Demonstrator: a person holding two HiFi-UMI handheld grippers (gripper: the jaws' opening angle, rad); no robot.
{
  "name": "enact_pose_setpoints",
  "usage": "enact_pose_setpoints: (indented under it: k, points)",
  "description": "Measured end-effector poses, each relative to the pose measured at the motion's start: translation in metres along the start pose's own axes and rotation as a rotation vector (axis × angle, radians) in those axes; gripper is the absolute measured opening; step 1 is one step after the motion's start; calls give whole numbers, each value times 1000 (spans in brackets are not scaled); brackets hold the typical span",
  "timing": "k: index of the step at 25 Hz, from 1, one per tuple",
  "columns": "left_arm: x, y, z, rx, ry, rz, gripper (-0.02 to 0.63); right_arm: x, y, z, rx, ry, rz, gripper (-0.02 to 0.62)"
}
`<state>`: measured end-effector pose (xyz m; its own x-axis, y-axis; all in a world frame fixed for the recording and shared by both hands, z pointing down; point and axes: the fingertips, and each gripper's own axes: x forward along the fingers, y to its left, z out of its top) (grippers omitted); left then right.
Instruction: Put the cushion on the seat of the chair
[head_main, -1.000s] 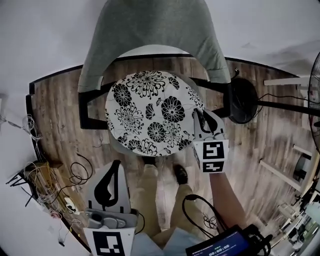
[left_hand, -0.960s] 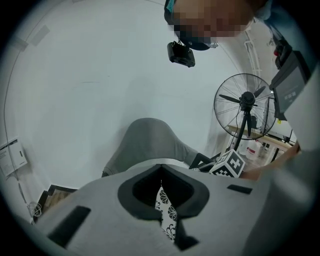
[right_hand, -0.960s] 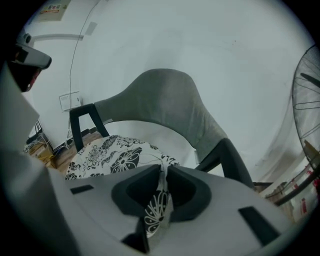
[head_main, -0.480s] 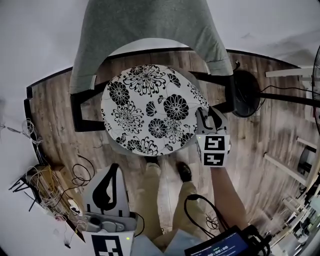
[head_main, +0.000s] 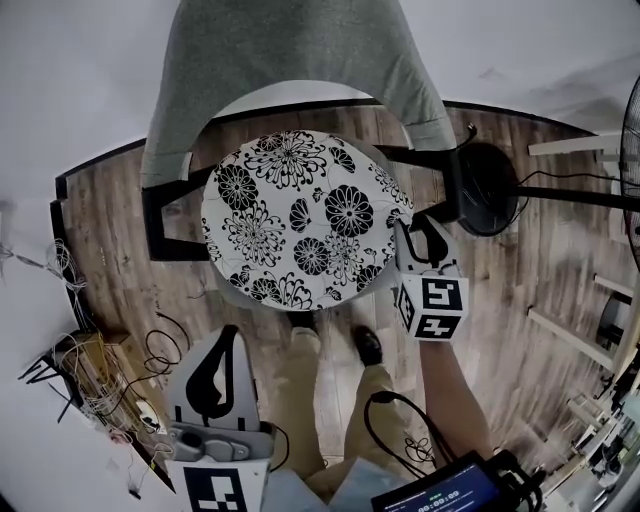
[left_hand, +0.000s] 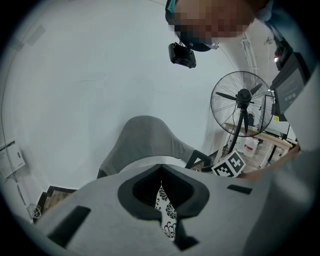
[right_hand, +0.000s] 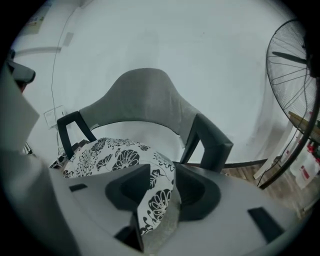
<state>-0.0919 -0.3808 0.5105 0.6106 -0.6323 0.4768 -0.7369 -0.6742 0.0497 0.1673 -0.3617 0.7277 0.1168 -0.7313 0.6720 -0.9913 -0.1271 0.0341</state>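
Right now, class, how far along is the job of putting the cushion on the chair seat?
Done: the cushion lies on the seat of the chair. In hand: the right gripper has just been opening its jaws, with the cushion's edge between them. Left: draw that gripper clear. The left gripper hangs back, shut and empty.

cushion: round white cushion with black flowers (head_main: 300, 220), lying flat on the seat
chair: grey curved-back chair with black arms (head_main: 290, 60), upright

Left tool (head_main: 231, 332) closed; right tool (head_main: 419, 232) jaws just opened astride the cushion (head_main: 300, 215).
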Motion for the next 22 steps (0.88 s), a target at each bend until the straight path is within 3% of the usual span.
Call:
enact_pose_setpoints:
  k: [7,22]
  points:
    - [-3,-8,7,15,-15,-4,9,-40,11,28,-15,-43,29,160]
    - [-80,-72,127,41,-221,100,9,-230,34,173,-71,-315,176,129]
